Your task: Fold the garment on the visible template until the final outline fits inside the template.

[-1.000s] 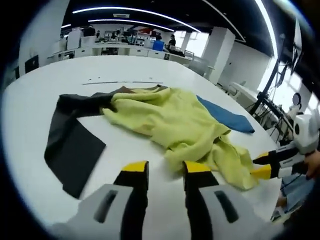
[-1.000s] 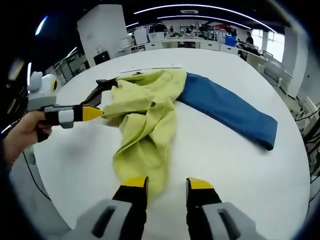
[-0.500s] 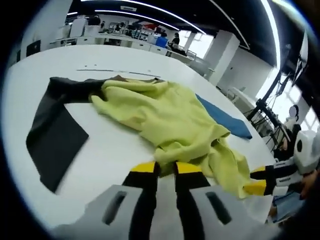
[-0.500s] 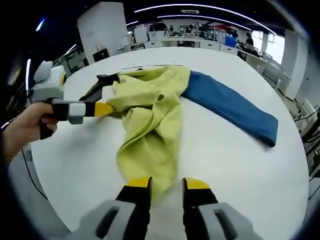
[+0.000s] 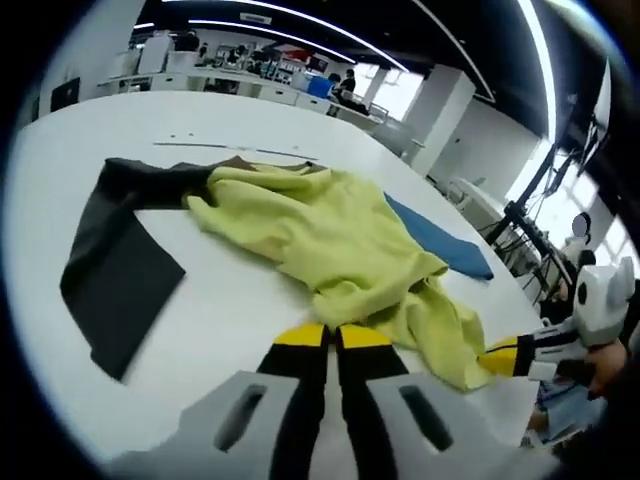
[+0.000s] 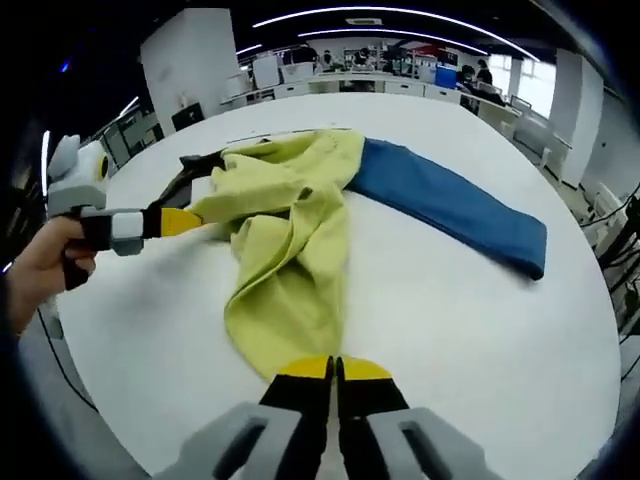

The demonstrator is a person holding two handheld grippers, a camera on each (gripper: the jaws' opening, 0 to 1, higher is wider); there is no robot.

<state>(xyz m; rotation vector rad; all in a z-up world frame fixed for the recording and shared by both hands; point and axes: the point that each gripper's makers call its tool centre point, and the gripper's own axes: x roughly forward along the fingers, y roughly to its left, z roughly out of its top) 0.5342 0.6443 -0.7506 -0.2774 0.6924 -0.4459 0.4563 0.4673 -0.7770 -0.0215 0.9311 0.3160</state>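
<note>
A crumpled yellow garment (image 5: pixel 330 235) (image 6: pixel 290 250) lies on a white round table (image 5: pixel 230 320). It partly covers a dark grey sheet (image 5: pixel 115 280) (image 6: pixel 195 165) and a long blue sheet (image 5: pixel 440 243) (image 6: pixel 450 205). My left gripper (image 5: pixel 331 335) has its jaws pressed together on the garment's near edge; in the right gripper view the left gripper (image 6: pixel 185 220) pinches the cloth's left side. My right gripper (image 6: pixel 335 368) is shut on the garment's near hem. It enters the left gripper view as the right gripper (image 5: pixel 497 358), at the cloth's far corner.
A hand (image 6: pixel 35 275) holds the left gripper beyond the table's left edge. Bare table top (image 6: pixel 450 330) spreads to the right of the garment, below the blue sheet. Office desks and pillars stand far behind.
Both pairs of jaws went from open to shut on the garment's edges. The left gripper moved in towards the yellow cloth.
</note>
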